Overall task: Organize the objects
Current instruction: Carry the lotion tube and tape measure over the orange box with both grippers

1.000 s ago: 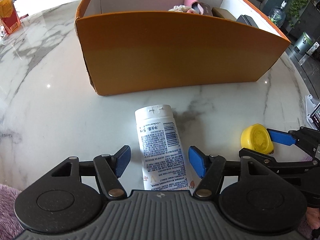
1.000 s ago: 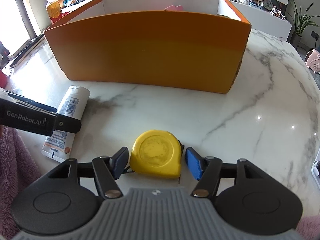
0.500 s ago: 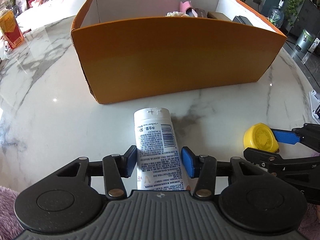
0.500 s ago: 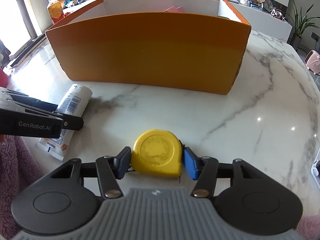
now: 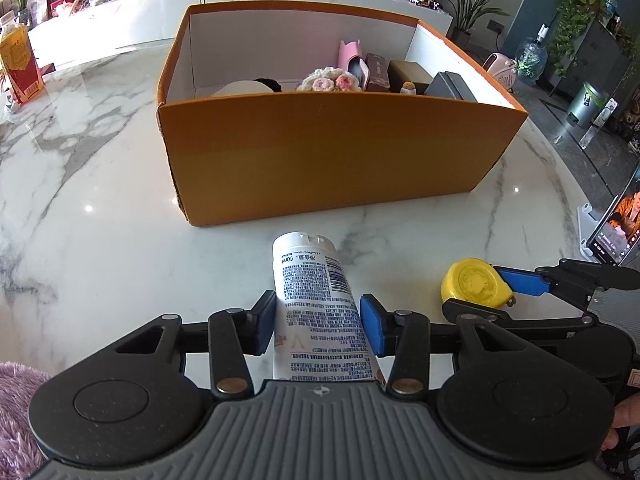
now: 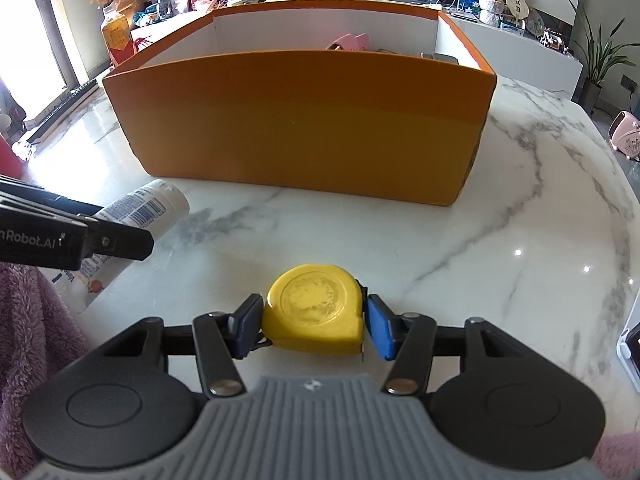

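My left gripper (image 5: 318,326) is shut on a white tube (image 5: 316,304) with printed text, held above the marble table, cap pointing at the orange box (image 5: 332,160). My right gripper (image 6: 314,326) is shut on a yellow tape measure (image 6: 314,308), also lifted off the table. The tape measure shows in the left wrist view (image 5: 474,284) to the right of the tube. The tube shows in the right wrist view (image 6: 140,210) at the left. The orange box (image 6: 296,128) stands just ahead of both grippers, open on top.
The box holds several items: a pink object (image 5: 348,54), a crocheted flower bunch (image 5: 330,82), dark boxes (image 5: 404,74). A phone on a stand (image 5: 616,228) sits at the table's right edge. A red and yellow carton (image 5: 18,64) stands far left.
Both grippers closed on their objects and lifted them. The views rose, so the inside of the box now shows.
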A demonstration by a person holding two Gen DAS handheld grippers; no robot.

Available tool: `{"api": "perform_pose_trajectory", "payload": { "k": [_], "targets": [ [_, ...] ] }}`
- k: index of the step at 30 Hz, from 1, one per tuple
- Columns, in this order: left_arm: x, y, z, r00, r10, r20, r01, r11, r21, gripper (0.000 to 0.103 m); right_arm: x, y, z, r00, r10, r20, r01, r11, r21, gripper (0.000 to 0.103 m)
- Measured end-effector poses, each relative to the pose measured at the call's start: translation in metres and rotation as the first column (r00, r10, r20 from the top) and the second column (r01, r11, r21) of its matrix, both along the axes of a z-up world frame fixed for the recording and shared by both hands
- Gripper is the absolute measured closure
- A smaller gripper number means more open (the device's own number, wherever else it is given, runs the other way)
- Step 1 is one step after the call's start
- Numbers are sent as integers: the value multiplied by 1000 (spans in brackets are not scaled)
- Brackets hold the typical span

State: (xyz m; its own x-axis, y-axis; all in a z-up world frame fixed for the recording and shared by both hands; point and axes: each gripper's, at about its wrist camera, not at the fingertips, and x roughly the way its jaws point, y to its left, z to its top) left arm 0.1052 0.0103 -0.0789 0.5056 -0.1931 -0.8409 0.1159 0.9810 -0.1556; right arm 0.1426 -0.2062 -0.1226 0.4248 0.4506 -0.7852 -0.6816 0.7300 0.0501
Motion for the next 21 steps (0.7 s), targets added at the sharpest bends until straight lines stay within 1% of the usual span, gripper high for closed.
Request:
{"api": "perform_pose_trajectory", "payload": {
  "k": [2,6,13,18,21],
  "targets": [
    [6,-5,3,1000,-3,13,3,1000,-11,51,-1,-2,3,1000,3,8,-3,1000,19,45],
    [-1,-2,20,999,-10,48,11,999,-35,51,-6,-3,18,999,20,40,-22,998,59,45],
    [1,-7,54,990,-46,131,54,997,-57,51,-8,-4,63,993,33,114,-50,986,157,45],
    [11,-7,79,980,-74,187,84,996,-43,51,-1,1,97,981,53,189,-89,978,191,45],
    [25,-3,92,975,-79,210,88,996,-33,51,9,8,112,976,69,205,-111,973,202,45]
  ]
}}
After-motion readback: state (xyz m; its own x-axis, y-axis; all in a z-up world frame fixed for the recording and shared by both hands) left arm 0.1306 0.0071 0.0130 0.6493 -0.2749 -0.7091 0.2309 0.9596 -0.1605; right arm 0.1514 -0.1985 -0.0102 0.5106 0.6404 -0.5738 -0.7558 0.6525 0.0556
